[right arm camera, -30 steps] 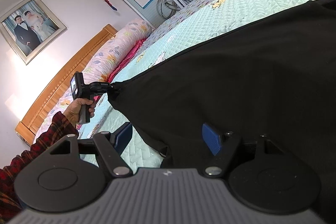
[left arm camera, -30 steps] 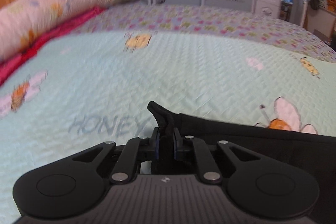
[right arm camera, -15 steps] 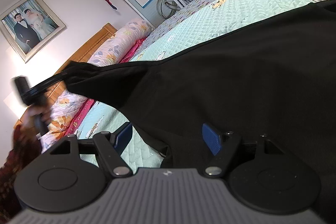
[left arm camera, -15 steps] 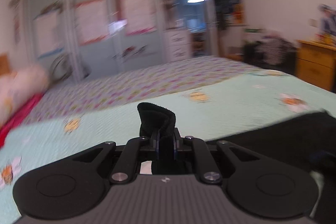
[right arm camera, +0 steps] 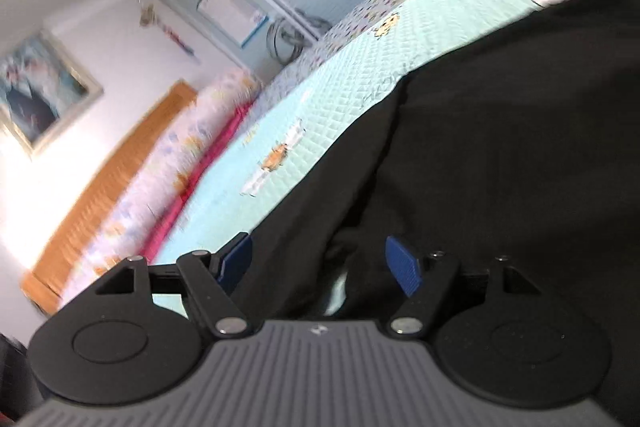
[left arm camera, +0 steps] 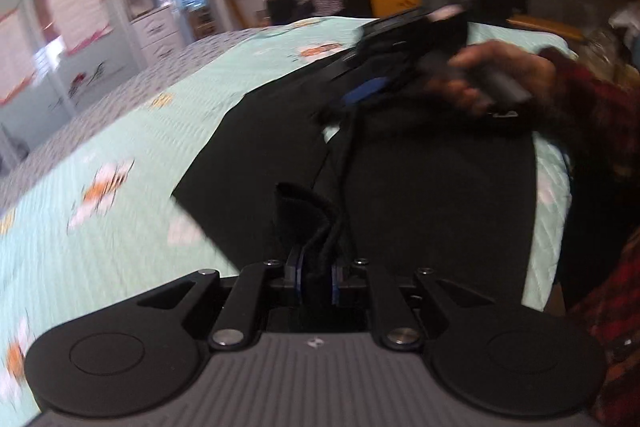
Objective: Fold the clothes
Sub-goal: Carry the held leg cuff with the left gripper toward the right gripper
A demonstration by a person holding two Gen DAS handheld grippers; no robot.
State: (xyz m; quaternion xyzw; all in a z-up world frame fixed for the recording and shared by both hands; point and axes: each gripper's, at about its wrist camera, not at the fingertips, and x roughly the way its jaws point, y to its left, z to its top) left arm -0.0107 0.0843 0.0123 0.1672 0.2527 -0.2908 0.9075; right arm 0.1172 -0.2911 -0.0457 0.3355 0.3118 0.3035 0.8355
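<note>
Black garment (left arm camera: 440, 195) spread over bedspread (left arm camera: 120, 131)

No legible text anywhere

Black garment (left arm camera: 432, 195) is looking like matt soft cloth. Bedspread (right arm camera: 320, 99) is showing quilted, stitched fabric. Headboard (right arm camera: 108, 187) is reading as wood. Left gripper (left arm camera: 316, 281) is showing matt black plastic, ribbed grey housing, shiny metal pivots.

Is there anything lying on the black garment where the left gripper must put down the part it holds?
Nothing lies on the black garment. Only the right gripper, open, hovers just above it, ahead of the left gripper.
</note>
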